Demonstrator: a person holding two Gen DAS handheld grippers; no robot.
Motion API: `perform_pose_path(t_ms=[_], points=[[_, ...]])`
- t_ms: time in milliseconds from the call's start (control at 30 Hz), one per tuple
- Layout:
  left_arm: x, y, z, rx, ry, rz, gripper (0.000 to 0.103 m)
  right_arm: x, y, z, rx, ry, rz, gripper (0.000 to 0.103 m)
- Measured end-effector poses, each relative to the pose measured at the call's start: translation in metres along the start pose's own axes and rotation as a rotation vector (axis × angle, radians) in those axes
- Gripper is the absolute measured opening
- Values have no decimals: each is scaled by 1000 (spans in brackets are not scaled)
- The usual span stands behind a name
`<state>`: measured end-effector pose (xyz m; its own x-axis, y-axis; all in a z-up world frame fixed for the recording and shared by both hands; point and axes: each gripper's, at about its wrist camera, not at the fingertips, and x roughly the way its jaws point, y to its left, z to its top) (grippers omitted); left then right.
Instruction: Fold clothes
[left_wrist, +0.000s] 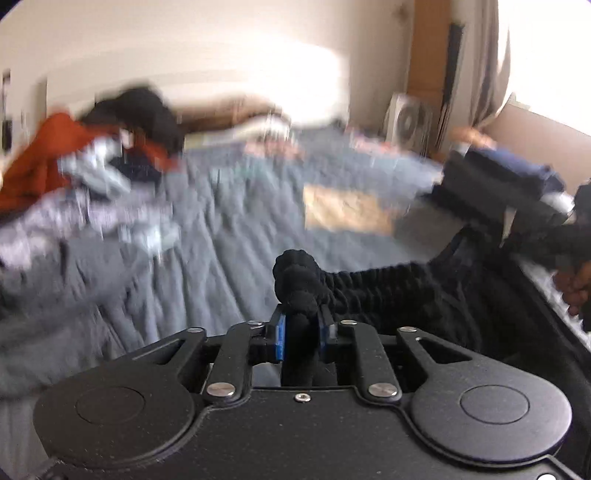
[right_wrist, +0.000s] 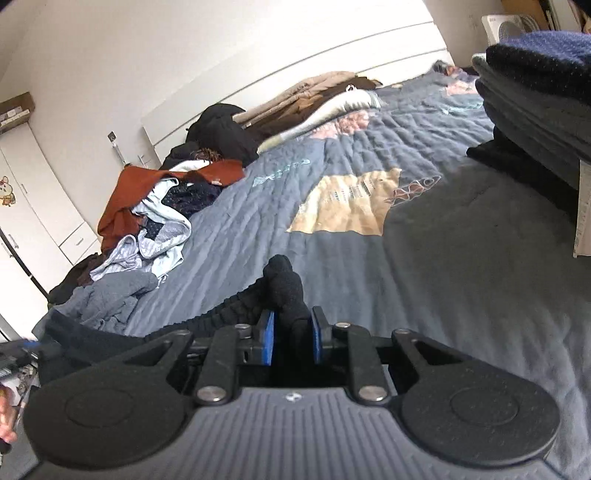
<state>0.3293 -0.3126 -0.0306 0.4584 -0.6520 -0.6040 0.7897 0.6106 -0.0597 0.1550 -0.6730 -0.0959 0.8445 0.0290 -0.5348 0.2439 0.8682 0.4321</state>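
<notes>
Closest to the left wrist camera, the left gripper (left_wrist: 300, 334) has its blue-padded fingers (left_wrist: 279, 338) clamped on a bunched corner of a black ribbed garment (left_wrist: 388, 291). The cloth stretches rightward across to the other tool. In the right wrist view, the right gripper (right_wrist: 290, 338) is likewise closed on a bunched corner of the same garment, its waistband running off to the left. Both corners are held above a quilted blue-grey bedspread (right_wrist: 351, 266) with a tan patch (right_wrist: 347, 206). On the far left of the bed lies a loose heap of unfolded clothes (right_wrist: 162, 206) (rust-orange, pale blue, black and grey pieces, tangled together). At the right edge stands a stack of folded dark clothes (right_wrist: 543, 107), navy on top. A white fan (left_wrist: 408, 120) stands beyond the bed. No baskets or boxes hold any clothing; the left view is motion-blurred.
</notes>
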Motion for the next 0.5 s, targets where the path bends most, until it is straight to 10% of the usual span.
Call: perform_pose_path(t_ms=[167,300,500], points=[[35,6,-20,-48,82,89,30,38,-20,-23,-85,128,-114,24],[35,-7,-24,4,60,50,77,39,-23,-31,-73,111,-107,29],[64,-39,-26,53,86,25,64,40,-21,-33,-65,120,-127,29]])
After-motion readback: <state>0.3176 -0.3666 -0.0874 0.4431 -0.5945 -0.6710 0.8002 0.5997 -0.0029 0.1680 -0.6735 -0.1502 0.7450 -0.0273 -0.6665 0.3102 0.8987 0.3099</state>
